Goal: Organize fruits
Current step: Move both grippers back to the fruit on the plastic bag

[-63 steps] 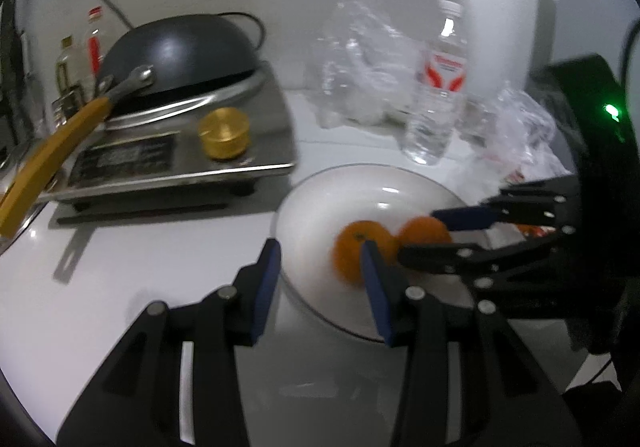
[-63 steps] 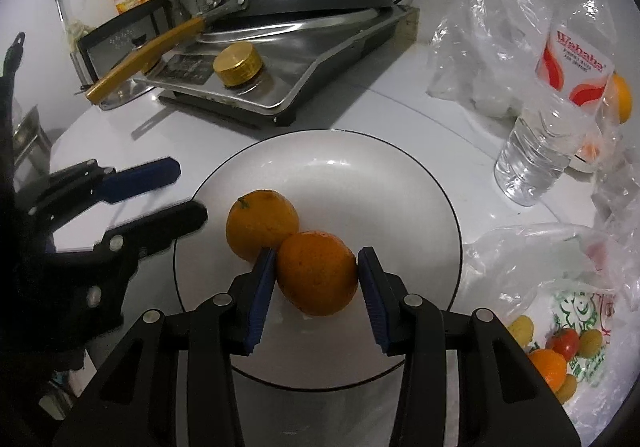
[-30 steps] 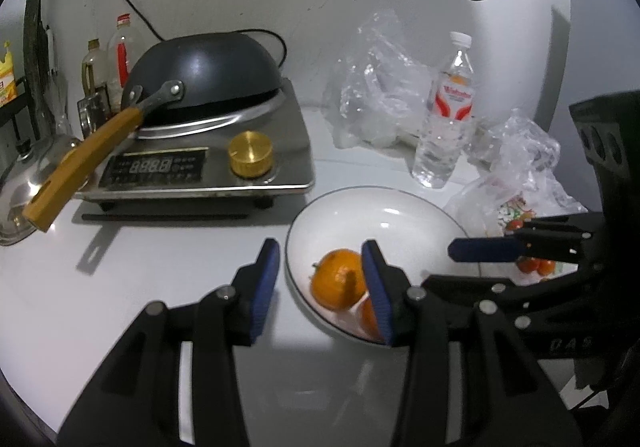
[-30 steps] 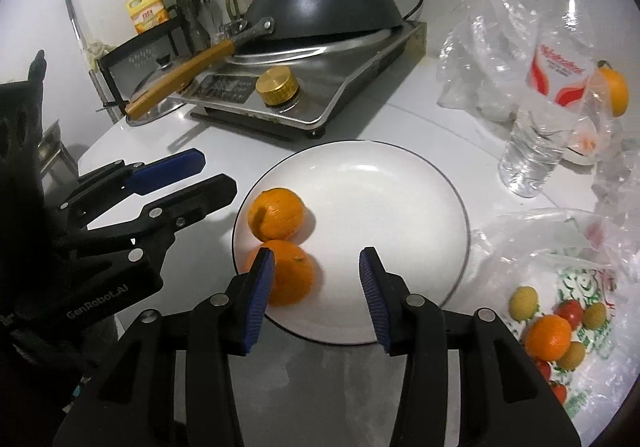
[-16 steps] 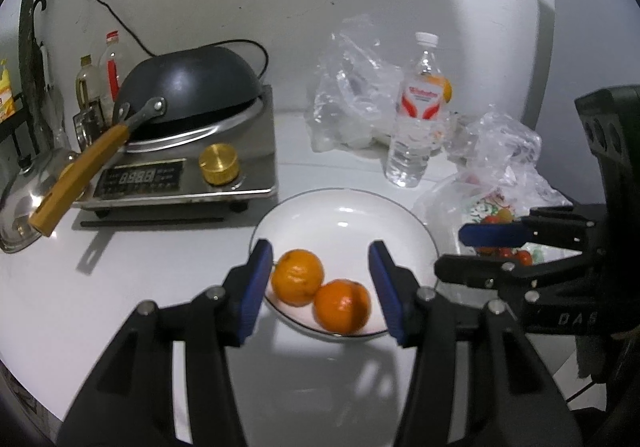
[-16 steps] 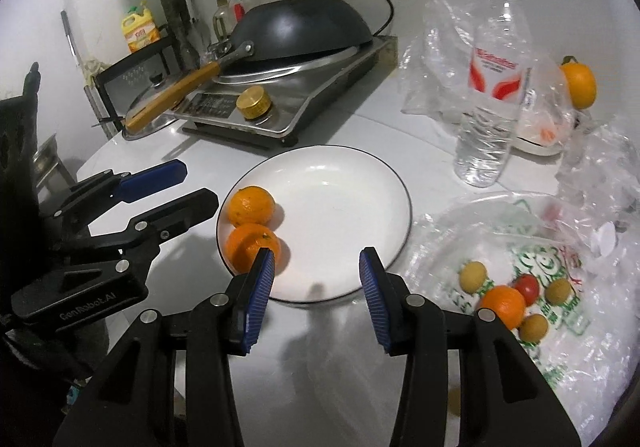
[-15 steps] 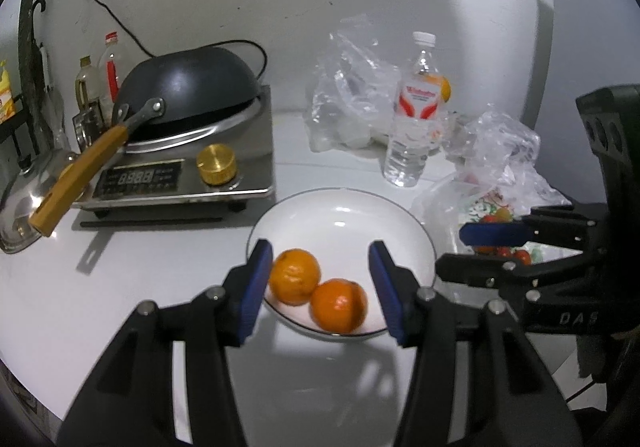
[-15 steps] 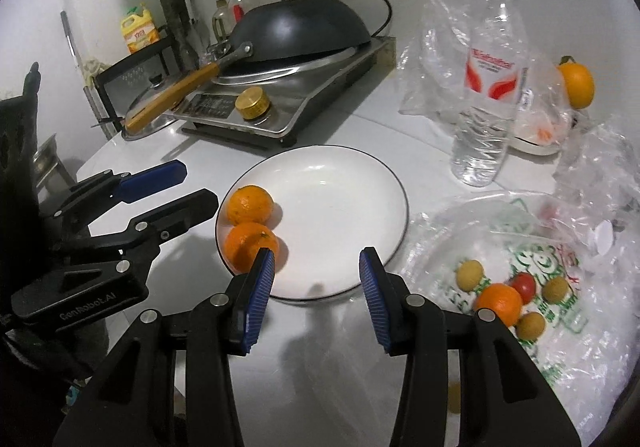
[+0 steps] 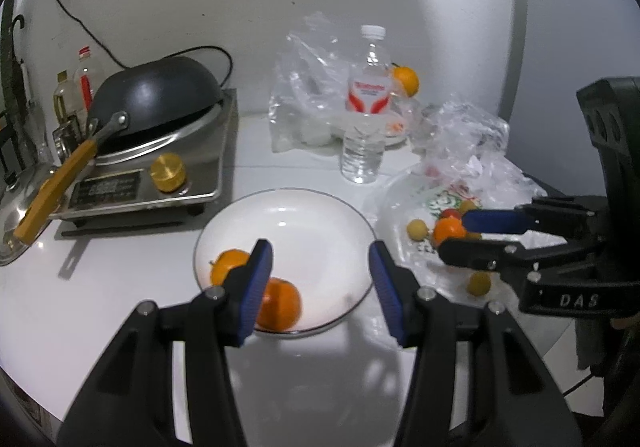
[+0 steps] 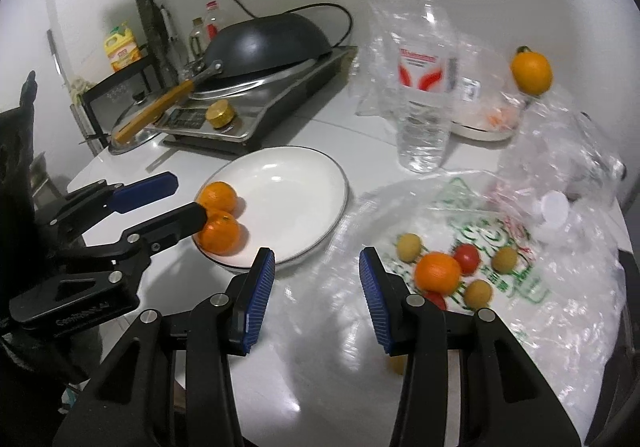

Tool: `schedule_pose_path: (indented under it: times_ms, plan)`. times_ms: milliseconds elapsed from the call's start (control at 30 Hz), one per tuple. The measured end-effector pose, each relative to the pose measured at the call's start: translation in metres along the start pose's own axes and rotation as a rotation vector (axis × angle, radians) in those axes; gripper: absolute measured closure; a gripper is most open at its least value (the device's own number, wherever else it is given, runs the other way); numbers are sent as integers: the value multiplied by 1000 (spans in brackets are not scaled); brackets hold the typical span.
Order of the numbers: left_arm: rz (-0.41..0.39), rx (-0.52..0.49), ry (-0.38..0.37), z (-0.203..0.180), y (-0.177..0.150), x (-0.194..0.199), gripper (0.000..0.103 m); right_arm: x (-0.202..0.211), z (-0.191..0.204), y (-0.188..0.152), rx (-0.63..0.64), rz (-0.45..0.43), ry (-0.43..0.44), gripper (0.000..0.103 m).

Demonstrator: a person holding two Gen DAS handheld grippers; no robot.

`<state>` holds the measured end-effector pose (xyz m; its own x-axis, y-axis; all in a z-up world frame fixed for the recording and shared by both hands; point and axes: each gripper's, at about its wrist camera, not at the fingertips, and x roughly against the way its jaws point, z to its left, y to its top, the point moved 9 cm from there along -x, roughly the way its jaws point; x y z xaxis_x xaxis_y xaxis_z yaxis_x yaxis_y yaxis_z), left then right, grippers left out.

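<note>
Left gripper [image 9: 320,279]: blue-padded jaws stand apart with nothing between the pads, poised above the near rim of the white plate [image 9: 320,215]. Right gripper [image 10: 316,291]: jaws likewise parted and empty, hanging over the white table [image 10: 304,387] at the edge of a clear plastic bag [image 10: 540,307]. Two oranges [image 10: 218,217] lie touching each other at the left side of the plate, one nearer, one just behind it. On the printed bag, right of the plate, rest a third orange [image 10: 437,273], a red tomato [image 10: 467,259] and several small yellow-green fruits [image 10: 408,247] (their kind cannot be told). Beyond the plate stands an upright water bottle [image 10: 422,87]. To its left, a dark wok [image 10: 268,43] lies upside down on a steel cooktop [image 10: 280,99]. Farthest right, another orange [image 10: 531,71] sits among crumpled plastic by the wall.
</note>
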<state>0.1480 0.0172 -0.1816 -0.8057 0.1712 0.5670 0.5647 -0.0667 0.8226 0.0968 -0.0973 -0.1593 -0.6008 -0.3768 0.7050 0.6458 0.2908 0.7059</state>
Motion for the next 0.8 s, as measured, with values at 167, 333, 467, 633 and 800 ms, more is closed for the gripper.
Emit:
schedule_pose_path:
  times_ms: [167, 333, 467, 633, 800]
  plan:
    - [14, -18, -9, -15, -1, -5, 51, 4, -22, -9, -30, 3, -21, 56]
    - [33, -32, -23, -29, -1, -14, 51, 3, -42, -17, -52, 11, -33, 56]
    - [46, -50, -36, -41, -2, -22, 51, 0, -57, -20, -70, 17, -43, 56]
    - [55, -53, -47, -48, -1, -30, 38, -11, -73, -21, -88, 34, -54, 56]
    - [70, -55, -49, -51, -1, -41, 38, -22, -84, -20, -101, 53, -52, 56]
